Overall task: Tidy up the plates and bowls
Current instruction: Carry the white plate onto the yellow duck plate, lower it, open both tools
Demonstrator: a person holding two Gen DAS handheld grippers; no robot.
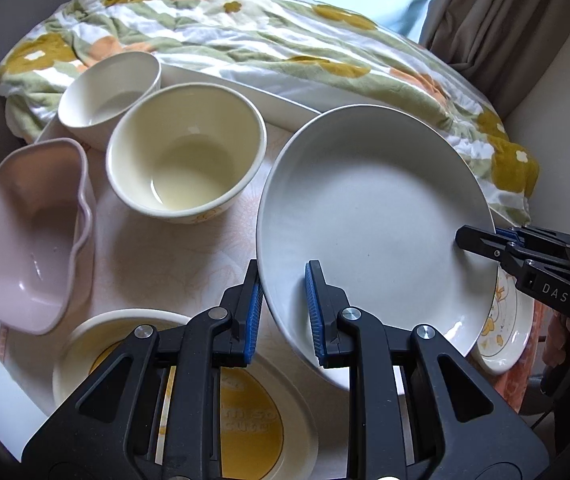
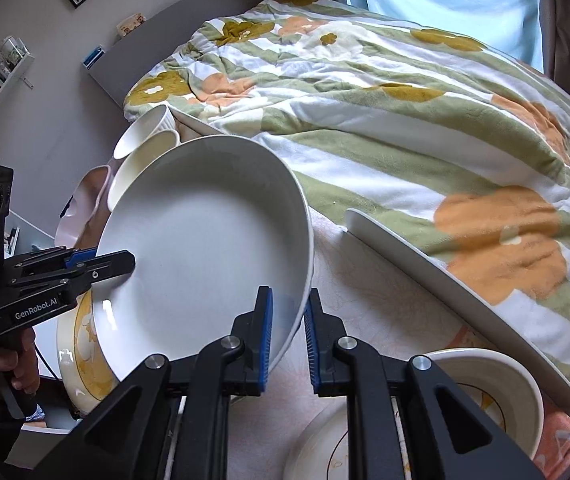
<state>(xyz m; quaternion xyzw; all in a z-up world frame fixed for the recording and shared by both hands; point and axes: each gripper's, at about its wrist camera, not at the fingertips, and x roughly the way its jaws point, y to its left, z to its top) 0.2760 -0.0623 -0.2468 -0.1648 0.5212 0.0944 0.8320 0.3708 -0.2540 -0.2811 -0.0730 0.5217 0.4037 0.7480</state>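
A large white deep plate [image 1: 373, 224] is held tilted above the table between both grippers; it also shows in the right wrist view [image 2: 205, 248]. My left gripper [image 1: 283, 312] is shut on its near-left rim. My right gripper [image 2: 288, 340] is shut on its opposite rim and shows in the left wrist view [image 1: 481, 240]. A cream bowl [image 1: 185, 156], a white bowl [image 1: 109, 92] and a pink wavy bowl [image 1: 33, 236] stand at the left. A yellow-patterned plate [image 1: 245, 412] lies below my left gripper.
A flowered blanket [image 2: 405, 112] covers the bed behind the table. A white tray edge [image 2: 445, 272] runs along the table's far side. A patterned plate [image 1: 505, 332] lies under the held plate. A cream bowl [image 2: 485, 396] and another plate [image 2: 325, 448] sit near my right gripper.
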